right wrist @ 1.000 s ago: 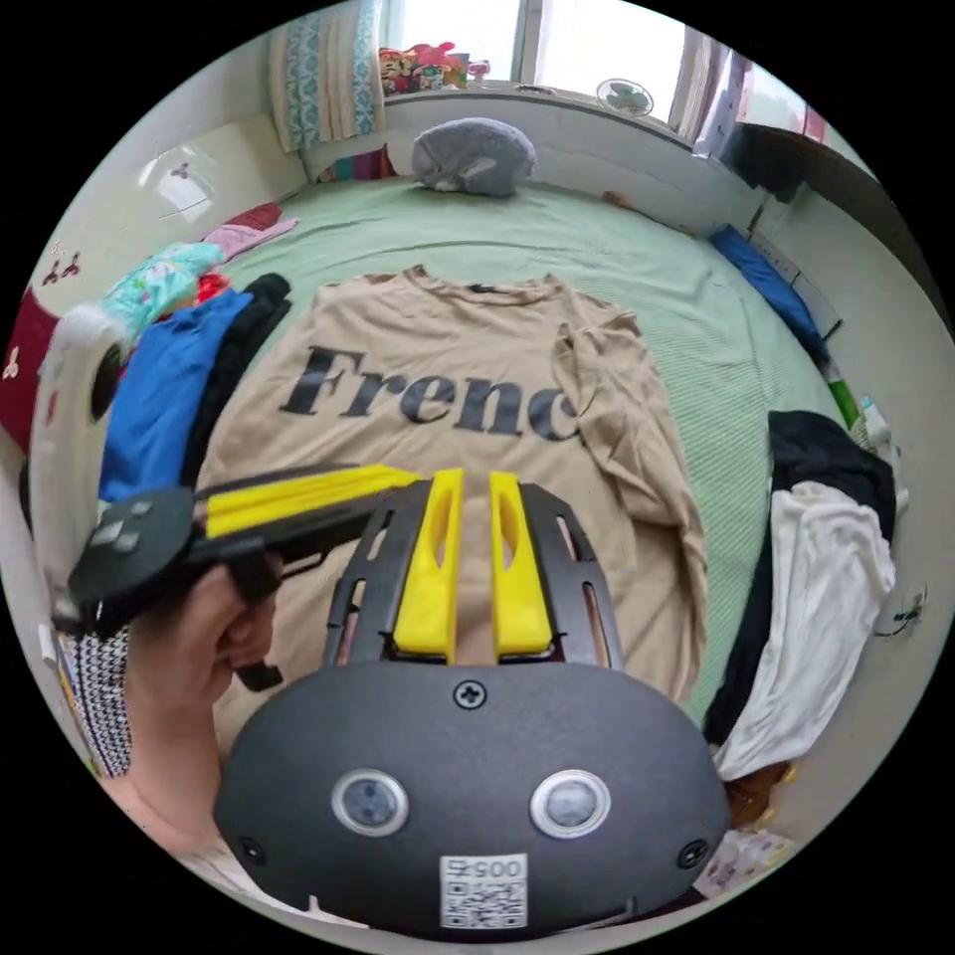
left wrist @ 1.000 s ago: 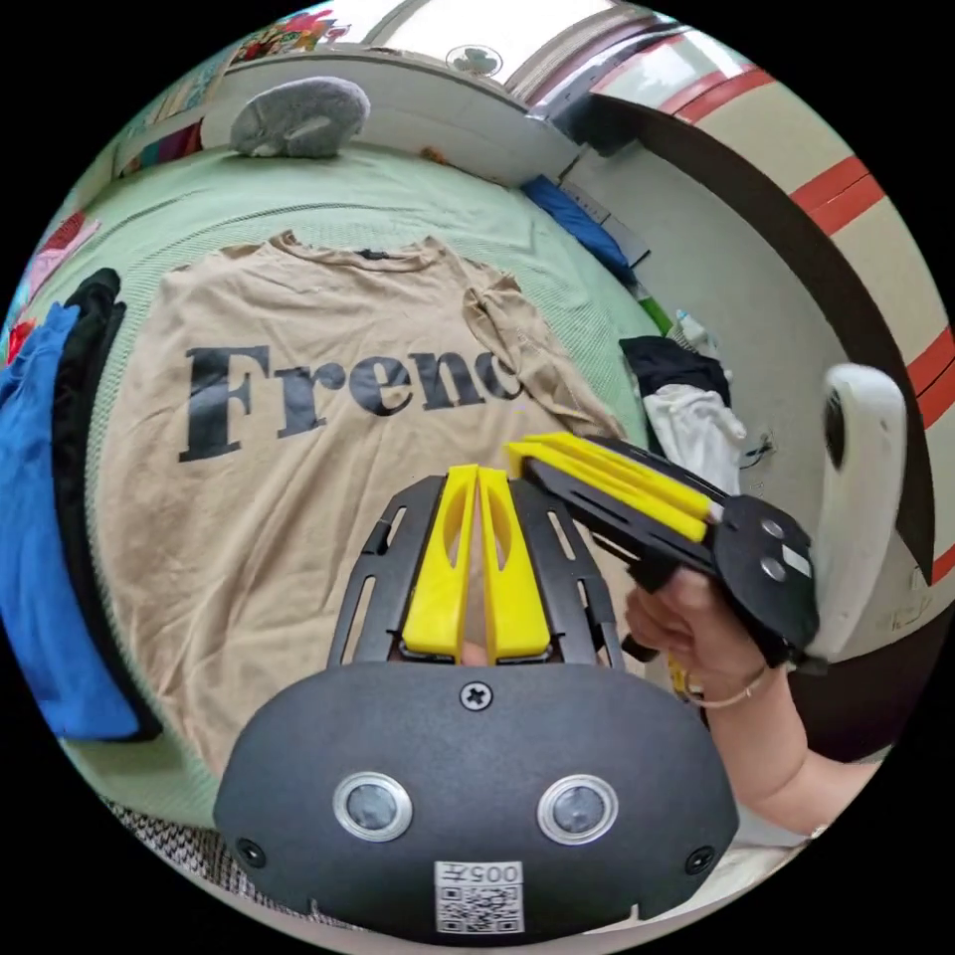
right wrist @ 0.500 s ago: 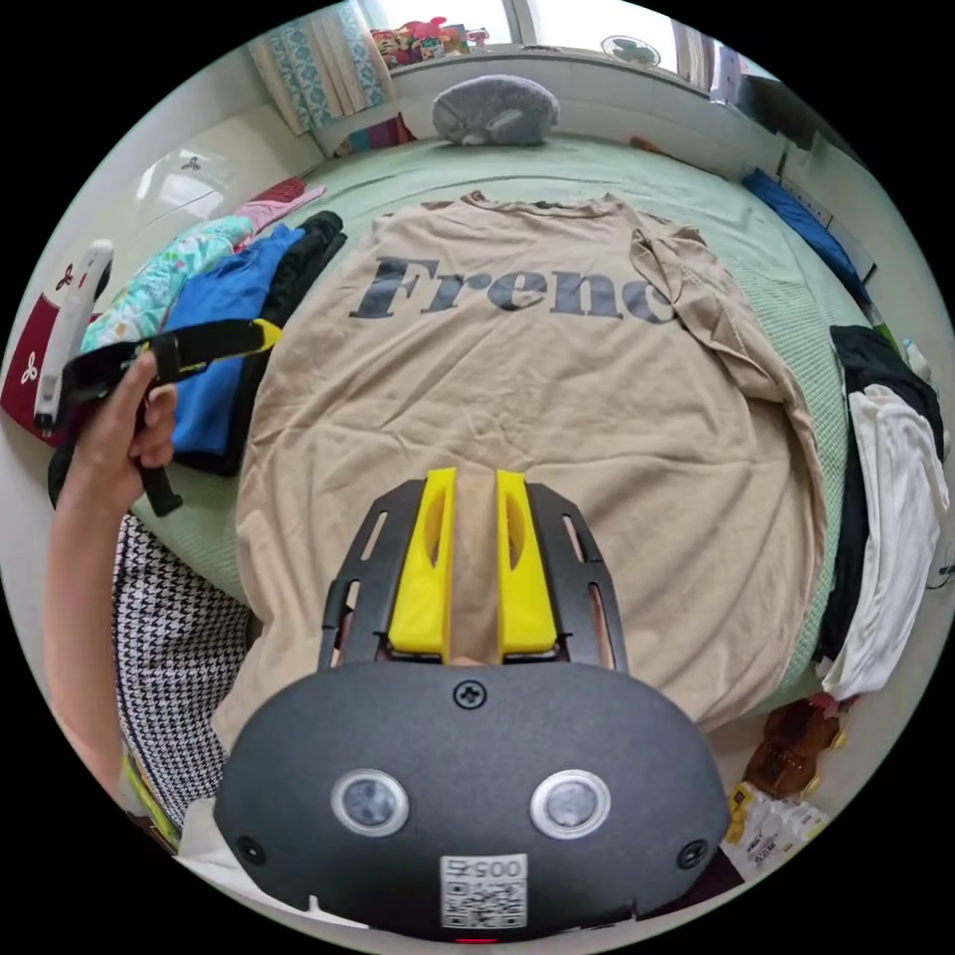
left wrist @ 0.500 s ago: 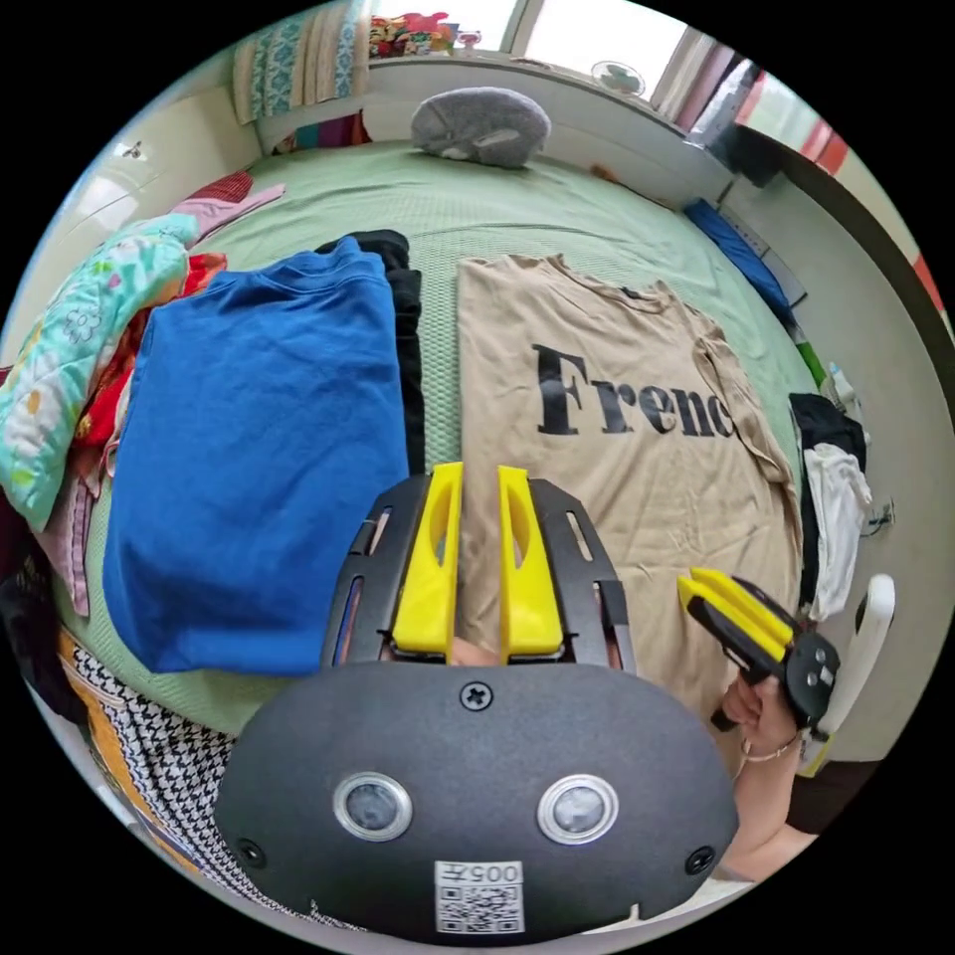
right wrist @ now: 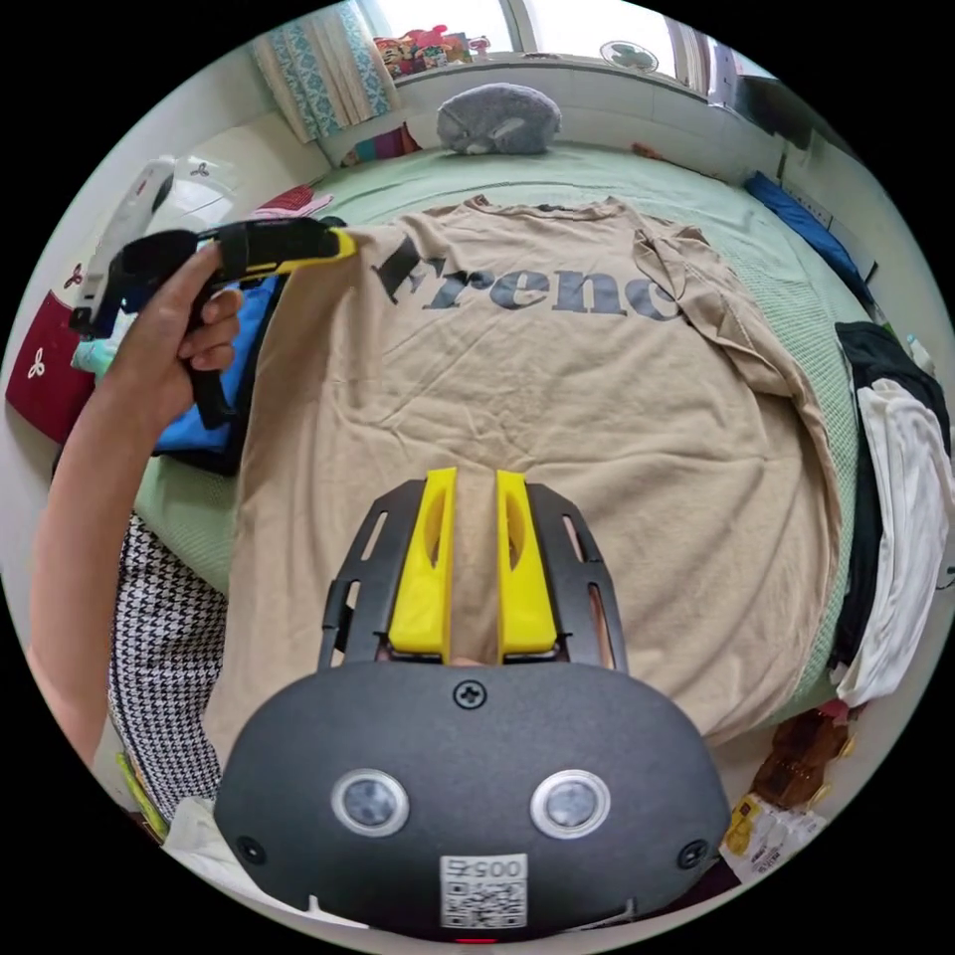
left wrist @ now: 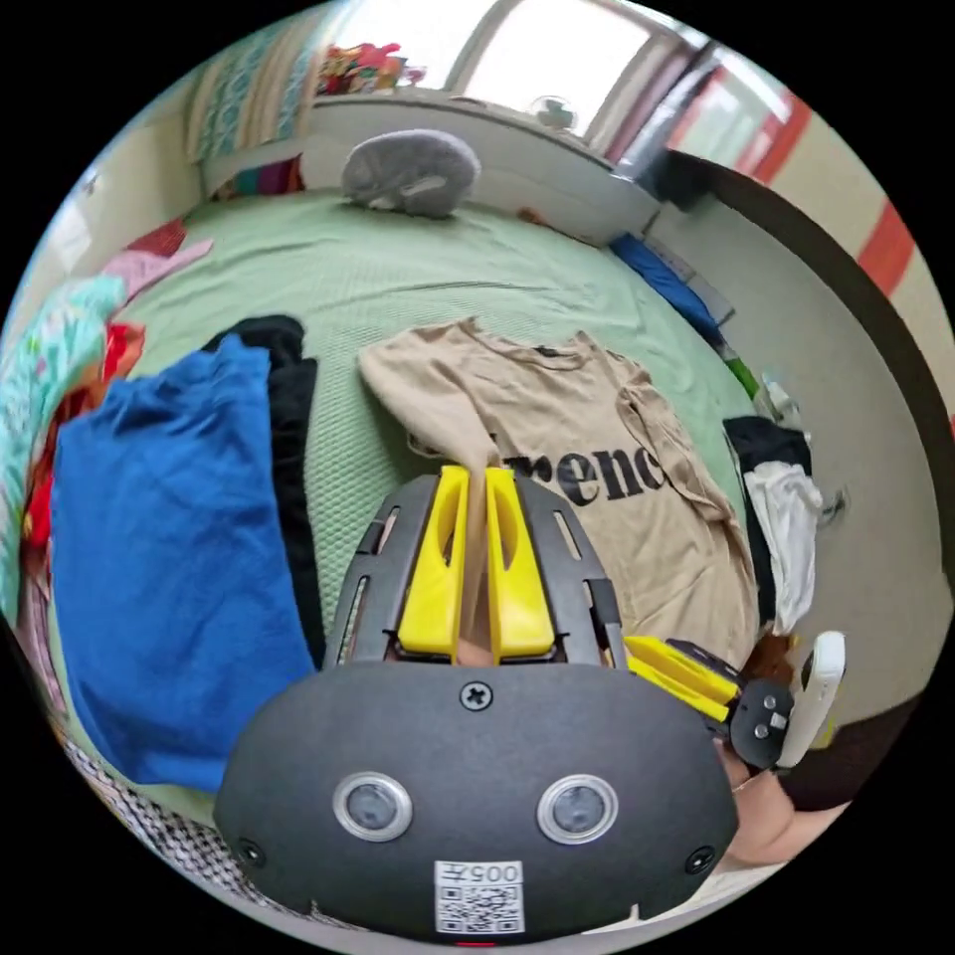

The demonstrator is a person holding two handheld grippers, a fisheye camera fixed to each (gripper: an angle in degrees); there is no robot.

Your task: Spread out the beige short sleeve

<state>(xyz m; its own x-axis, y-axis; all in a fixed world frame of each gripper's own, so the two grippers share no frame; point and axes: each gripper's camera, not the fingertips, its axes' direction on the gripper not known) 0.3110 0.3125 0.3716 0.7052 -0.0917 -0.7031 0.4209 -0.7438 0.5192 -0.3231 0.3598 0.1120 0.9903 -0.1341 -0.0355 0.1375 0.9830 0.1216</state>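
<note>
We judged the beige shirt [right wrist: 557,398] soft and light, best taken at its edges; the left gripper [right wrist: 338,242] pinched its sleeve fabric, the right gripper [right wrist: 475,557] stood narrowly parted.

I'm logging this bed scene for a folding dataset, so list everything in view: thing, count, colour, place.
beige T-shirt: 1, beige with dark lettering, spread on the bed, one edge lifted, far sleeve folded over its front
bed cover: 1, light green, under the clothes
blue garment: 1, blue, on the bed beside the shirt
black garment: 1, black, between the blue garment and the shirt
black and white clothes: 1 pile, at the bed's other edge
grey cushion: 1, grey, at the bed's far end
patterned clothes: 1 heap, turquoise, red and pink, beyond the blue garment
left gripper: 1, yellow jaws, closed on the shirt's edge
right gripper: 1, yellow jaws, slightly apart over the shirt
hand: 1, holding the left gripper
</note>
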